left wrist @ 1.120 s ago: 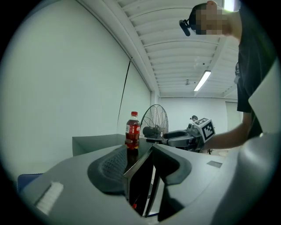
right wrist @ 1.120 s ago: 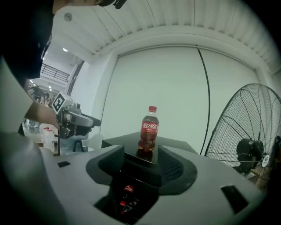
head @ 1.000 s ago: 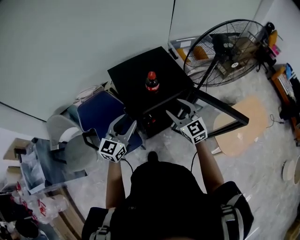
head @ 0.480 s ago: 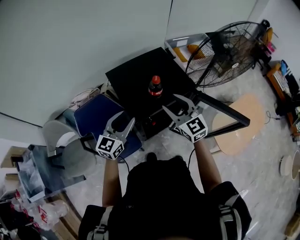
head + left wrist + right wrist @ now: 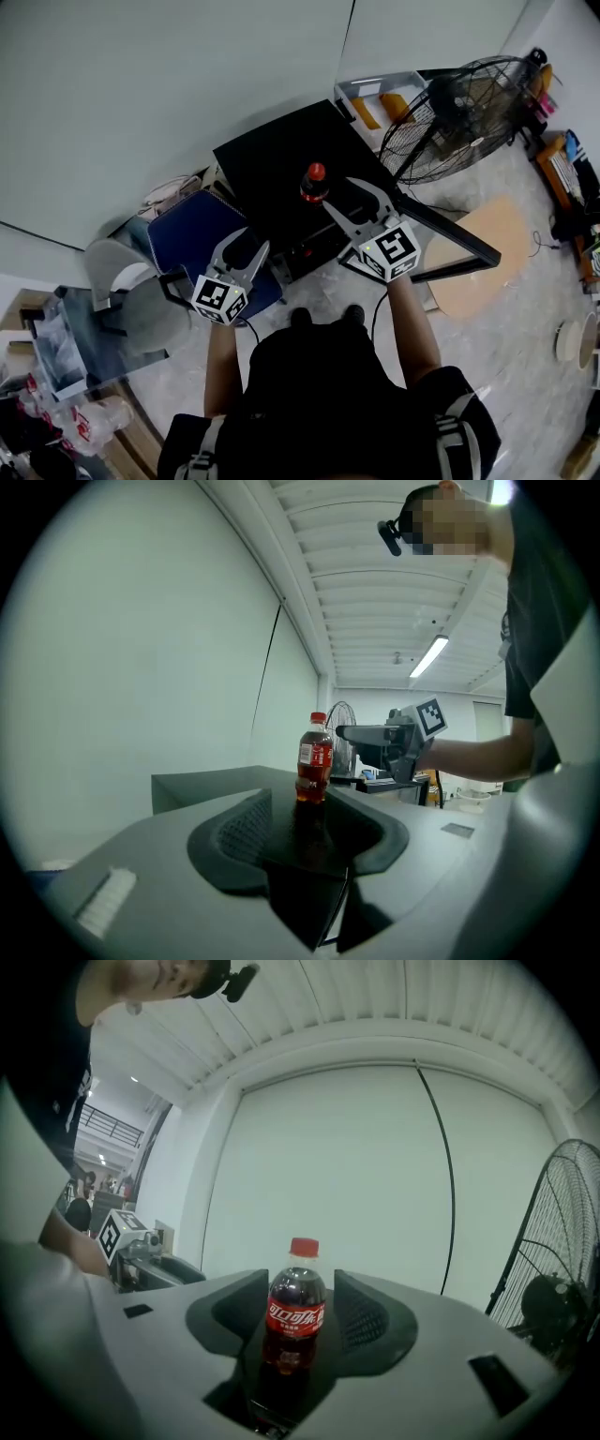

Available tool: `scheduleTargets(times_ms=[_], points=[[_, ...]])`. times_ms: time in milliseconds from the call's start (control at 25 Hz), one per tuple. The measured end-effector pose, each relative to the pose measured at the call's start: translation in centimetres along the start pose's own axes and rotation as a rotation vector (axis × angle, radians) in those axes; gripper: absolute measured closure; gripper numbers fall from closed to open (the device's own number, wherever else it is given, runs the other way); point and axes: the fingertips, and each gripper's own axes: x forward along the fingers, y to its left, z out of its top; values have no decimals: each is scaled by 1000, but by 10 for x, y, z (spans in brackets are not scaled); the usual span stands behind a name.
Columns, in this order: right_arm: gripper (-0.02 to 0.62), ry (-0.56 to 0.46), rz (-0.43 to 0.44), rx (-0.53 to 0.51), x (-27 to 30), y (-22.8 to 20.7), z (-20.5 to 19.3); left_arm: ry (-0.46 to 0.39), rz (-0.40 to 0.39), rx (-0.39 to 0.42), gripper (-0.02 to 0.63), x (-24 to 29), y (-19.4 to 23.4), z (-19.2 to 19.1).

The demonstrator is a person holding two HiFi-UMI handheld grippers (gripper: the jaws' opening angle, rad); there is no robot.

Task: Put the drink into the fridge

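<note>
A cola bottle point(image 5: 313, 183) with a red cap stands upright on top of a black mini fridge point(image 5: 267, 155). The fridge's door point(image 5: 448, 232) hangs open toward the right. My right gripper point(image 5: 349, 200) is held level just short of the bottle, open. Its jaws have just been closing a little, and nothing is between them. In the right gripper view the bottle point(image 5: 296, 1314) stands centred beyond the jaw tips. My left gripper point(image 5: 240, 247) is lower and to the left, open and empty. From there the bottle point(image 5: 315, 761) shows farther off.
A large floor fan point(image 5: 469, 98) stands right of the fridge, with a tray of orange things point(image 5: 380, 98) behind it. A blue chair point(image 5: 192, 234) and a grey chair point(image 5: 141, 300) sit to the left. A round wooden board point(image 5: 478, 258) lies on the floor at right.
My right gripper has risen and moved forward, closer to the bottle. The left gripper has shifted slightly and stays low by the blue chair.
</note>
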Motion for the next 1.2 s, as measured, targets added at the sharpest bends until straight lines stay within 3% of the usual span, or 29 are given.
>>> scheduleTargets(times_ms=[360, 1200], points=[[379, -11, 40, 18, 31, 1, 18, -8, 13, -11, 430, 1, 13, 0], [457, 16, 14, 122, 48, -6, 15, -30, 4, -33, 433, -7, 19, -2]])
